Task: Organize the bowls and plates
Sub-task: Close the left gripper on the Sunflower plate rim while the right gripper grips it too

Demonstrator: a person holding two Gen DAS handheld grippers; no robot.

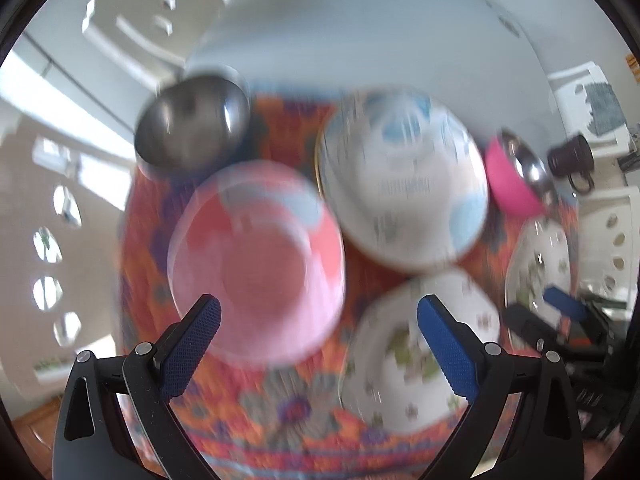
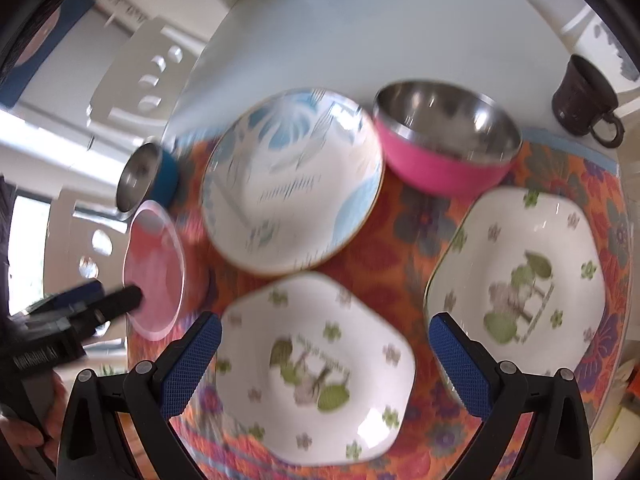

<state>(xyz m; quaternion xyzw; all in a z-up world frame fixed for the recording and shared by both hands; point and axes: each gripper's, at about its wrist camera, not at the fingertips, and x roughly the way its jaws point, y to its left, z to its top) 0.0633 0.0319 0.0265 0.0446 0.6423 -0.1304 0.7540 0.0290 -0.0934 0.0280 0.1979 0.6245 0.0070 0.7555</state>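
Right now nothing is stacked: six dishes lie spread on the floral cloth (image 2: 424, 208) over the worktop (image 2: 360, 20). The left hand-held gripper (image 1: 319, 320) is spread wide and empty above the near rim of the pink plate (image 1: 256, 260), at the left edge. The right hand-held gripper (image 2: 326, 338) is spread too, holding nothing, over the near flowered plate (image 2: 316, 368); its twin (image 2: 516, 276) lies just to the right. Farther off sit the blue-leaf plate (image 2: 292, 184), a pink steel bowl (image 2: 448, 140) to its right and a small blue steel bowl (image 2: 146, 176) far left. A dark mug (image 2: 586, 100) stands apart on bare worktop. Both views are blurred, so rim detail is hard to read. A good next step, I judge, is to pinch the near flowered plate by its near rim, one finger under the lip, lift it level, and set it squarely on its twin without knocking the pink bowl.
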